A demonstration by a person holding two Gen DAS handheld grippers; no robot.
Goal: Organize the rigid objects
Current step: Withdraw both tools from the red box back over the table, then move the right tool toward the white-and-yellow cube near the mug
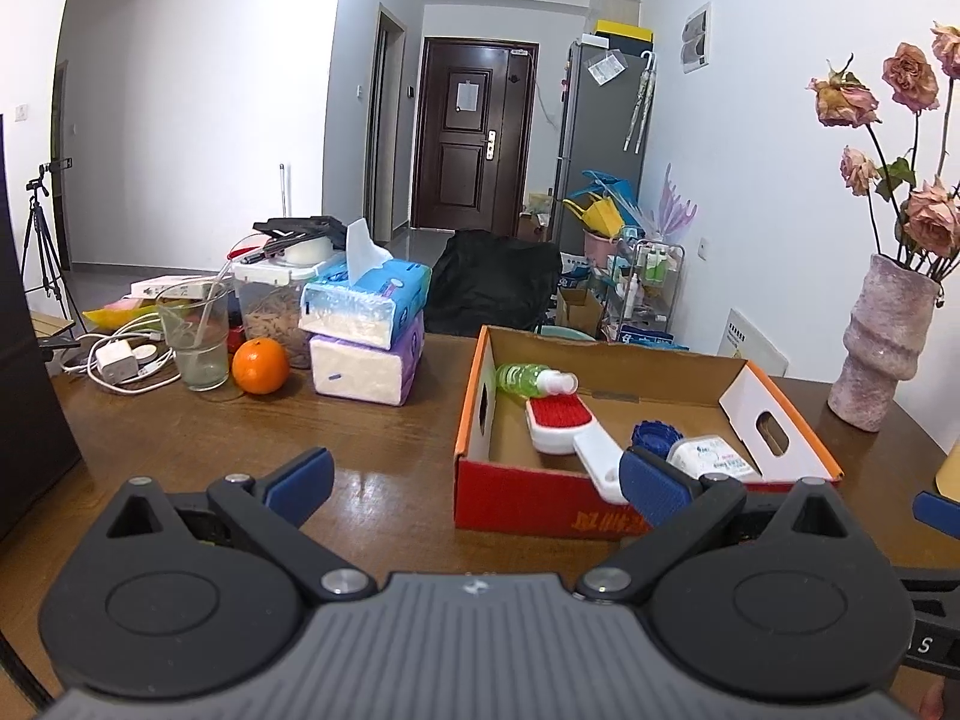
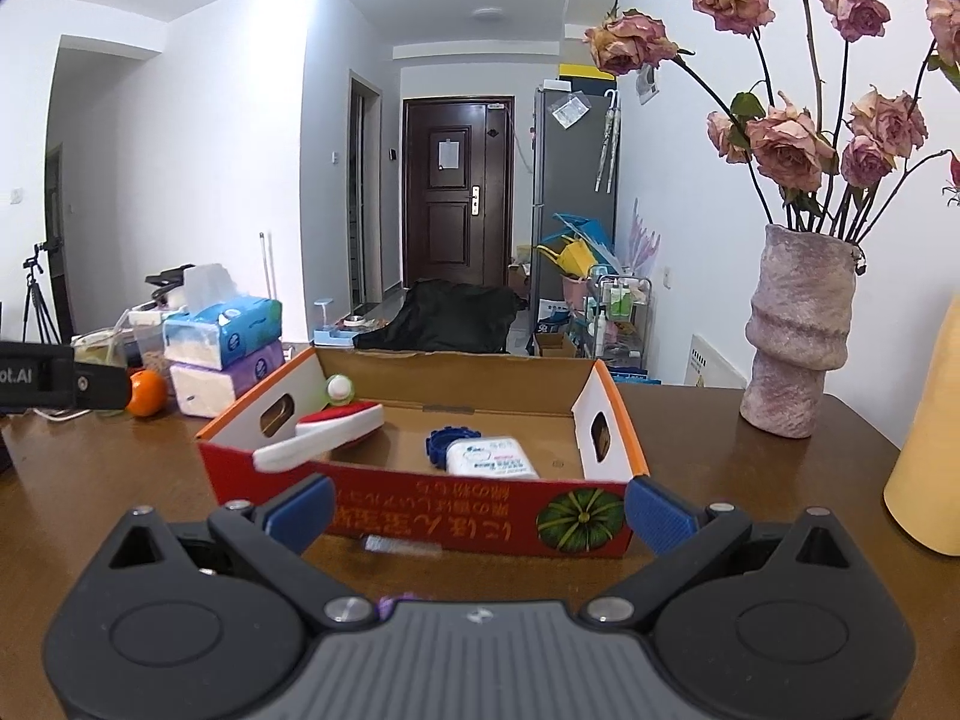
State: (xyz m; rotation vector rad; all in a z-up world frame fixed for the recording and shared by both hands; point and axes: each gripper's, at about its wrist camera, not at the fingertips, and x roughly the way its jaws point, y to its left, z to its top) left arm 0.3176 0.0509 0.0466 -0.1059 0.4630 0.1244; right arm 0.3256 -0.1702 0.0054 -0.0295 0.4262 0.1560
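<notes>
Dark wooden tabletop (image 1: 390, 492) in a lived-in room, a brown door and a grey cabinet at the far end. Nearest, the left gripper (image 1: 474, 483) and the right gripper (image 2: 477, 510) both hang over the near edge with fingers spread wide, holding nothing. Just beyond stands a red cardboard box (image 2: 420, 510), open-topped, toward the right side of the tabletop; its front carries printed characters, upside down to the cameras and not legible, beside a green pumpkin picture. Inside lie a red-and-white brush (image 1: 561, 423) with its handle over the near wall, a blue cap (image 1: 656, 435), a small white container (image 1: 711, 457) with a label too small to read, and a green bottle (image 1: 522, 377) at the far left corner. Judged from this, sorting looks largely done. Left outside, toward the far left edge: an orange (image 1: 260, 365), a glass (image 1: 195, 339), tissue packs (image 1: 366, 330); a vase (image 2: 798, 330) at the far right.
</notes>
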